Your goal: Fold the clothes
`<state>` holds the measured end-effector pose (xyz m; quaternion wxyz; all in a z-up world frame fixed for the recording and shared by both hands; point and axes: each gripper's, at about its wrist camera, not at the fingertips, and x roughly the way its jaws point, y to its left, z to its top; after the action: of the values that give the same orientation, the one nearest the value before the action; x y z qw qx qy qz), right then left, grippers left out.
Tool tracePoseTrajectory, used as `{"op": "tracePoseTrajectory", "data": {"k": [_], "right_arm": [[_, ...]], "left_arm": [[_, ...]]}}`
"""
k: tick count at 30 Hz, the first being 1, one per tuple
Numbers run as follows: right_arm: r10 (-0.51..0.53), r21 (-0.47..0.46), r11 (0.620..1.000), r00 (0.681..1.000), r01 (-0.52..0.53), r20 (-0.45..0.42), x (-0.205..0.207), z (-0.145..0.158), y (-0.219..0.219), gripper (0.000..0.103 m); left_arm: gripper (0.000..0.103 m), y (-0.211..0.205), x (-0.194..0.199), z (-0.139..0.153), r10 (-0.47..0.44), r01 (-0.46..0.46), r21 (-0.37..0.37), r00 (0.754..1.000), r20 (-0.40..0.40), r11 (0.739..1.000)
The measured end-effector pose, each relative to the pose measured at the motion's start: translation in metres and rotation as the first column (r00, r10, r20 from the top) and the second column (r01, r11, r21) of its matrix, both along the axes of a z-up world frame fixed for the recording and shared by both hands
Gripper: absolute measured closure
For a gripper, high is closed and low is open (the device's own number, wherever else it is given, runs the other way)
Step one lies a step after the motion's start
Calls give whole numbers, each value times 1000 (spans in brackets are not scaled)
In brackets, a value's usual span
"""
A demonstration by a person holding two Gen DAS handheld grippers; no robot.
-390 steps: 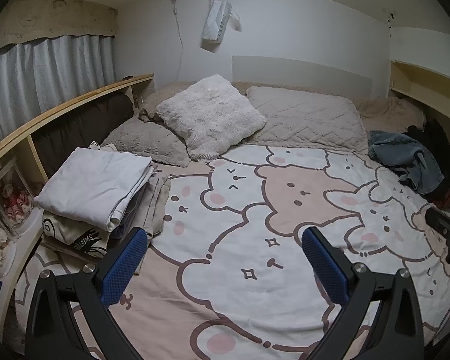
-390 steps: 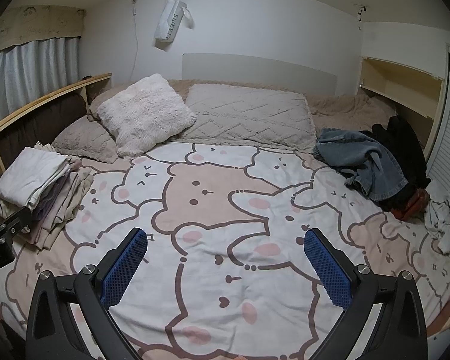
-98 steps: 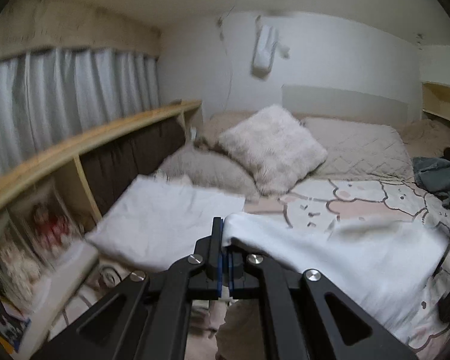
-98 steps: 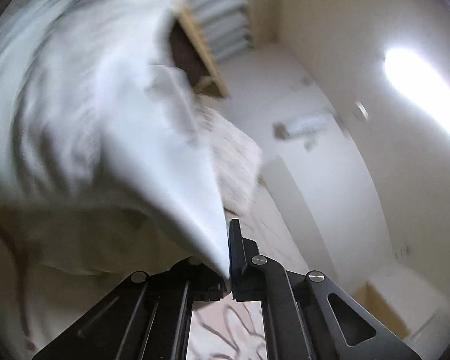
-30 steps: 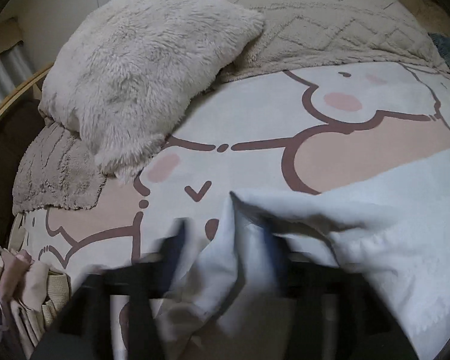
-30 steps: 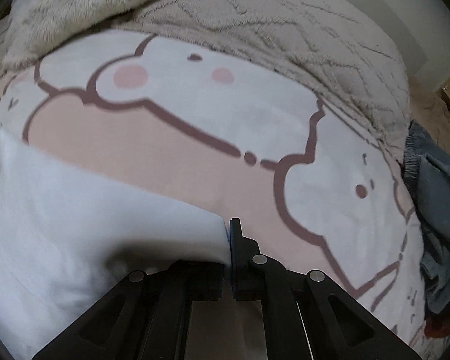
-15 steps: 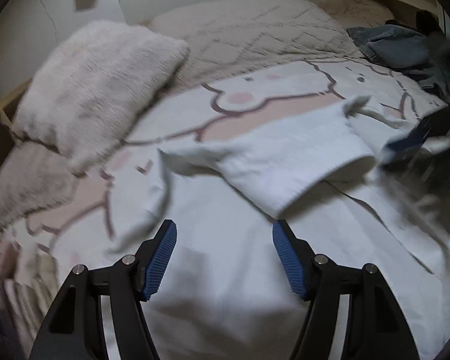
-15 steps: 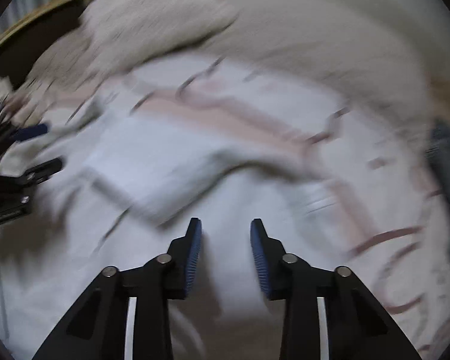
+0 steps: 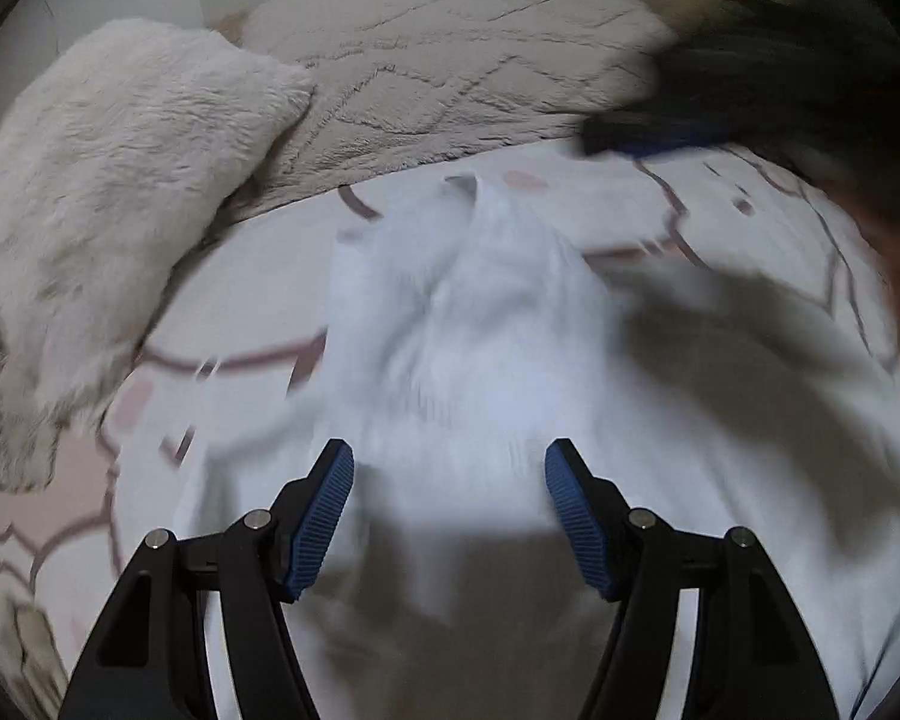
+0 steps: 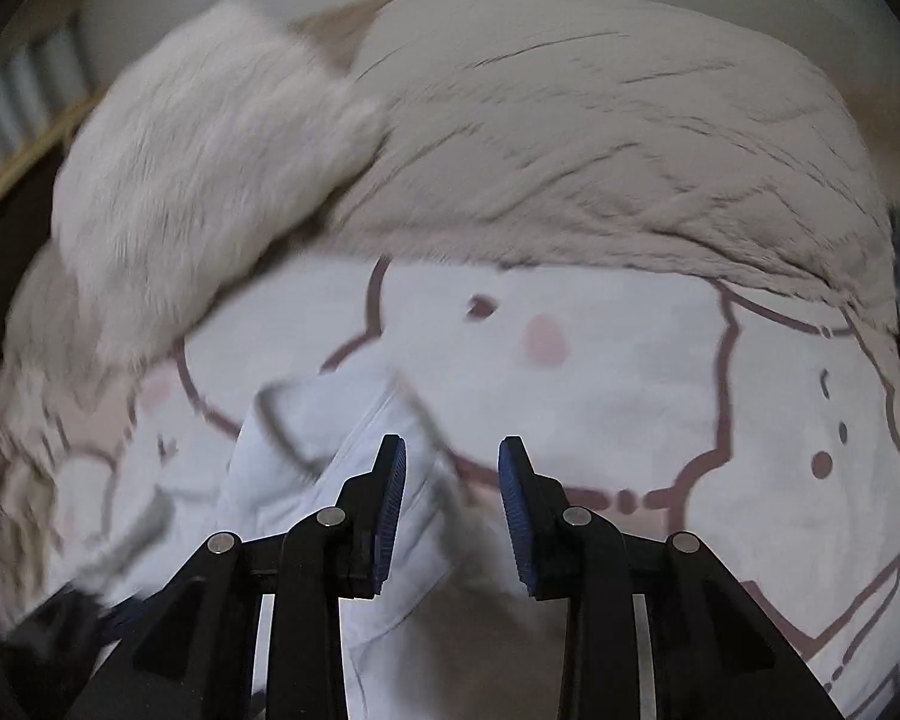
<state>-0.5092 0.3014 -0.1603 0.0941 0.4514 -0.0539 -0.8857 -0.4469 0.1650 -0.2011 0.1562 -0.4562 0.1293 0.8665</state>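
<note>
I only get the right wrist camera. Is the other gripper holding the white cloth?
Observer: No. The left gripper is open, and the white cloth lies loose on the bedspread in front of it.
Operator: Is the cloth flat over there?
Observer: Not flat. In the left wrist view it is bunched into a hump that runs toward the quilted pillow.
Operator: Where is my gripper in that picture?
Observer: The right gripper shows as a dark blur beyond the cloth, up at the right, too smeared to tell how its jaws stand there.
</note>
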Motion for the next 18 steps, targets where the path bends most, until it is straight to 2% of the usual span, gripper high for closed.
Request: {"op": "tracePoseTrajectory", "data": {"k": [2, 5, 9, 14, 15, 17, 18], "right_arm": [[8, -6, 1000, 1000, -8, -20, 15, 9, 18, 71], [28, 72, 997, 1000, -28, -12, 52, 6, 51, 70], [-12, 116, 993, 997, 3, 77, 107, -17, 109, 70], [-120, 74, 991, 975, 108, 189, 172, -48, 178, 69], [-137, 57, 990, 970, 128, 203, 182, -53, 187, 66], [-161, 14, 987, 964, 161, 212, 198, -60, 197, 28], [-164, -4, 986, 963, 169, 212, 204, -62, 198, 26]], "left_arm": [[37, 7, -26, -8, 46, -45, -19, 999, 29, 999], [36, 10, -54, -25, 105, -102, -36, 991, 85, 994], [28, 17, -65, -31, 126, -121, -72, 990, 64, 990], [27, 19, -70, -29, 130, -125, -93, 990, 52, 988], [27, 20, -69, -30, 131, -126, -97, 990, 49, 987], [27, 21, -69, -29, 130, -125, -105, 991, 42, 987], [27, 21, -69, -29, 129, -124, -107, 991, 40, 986]]}}
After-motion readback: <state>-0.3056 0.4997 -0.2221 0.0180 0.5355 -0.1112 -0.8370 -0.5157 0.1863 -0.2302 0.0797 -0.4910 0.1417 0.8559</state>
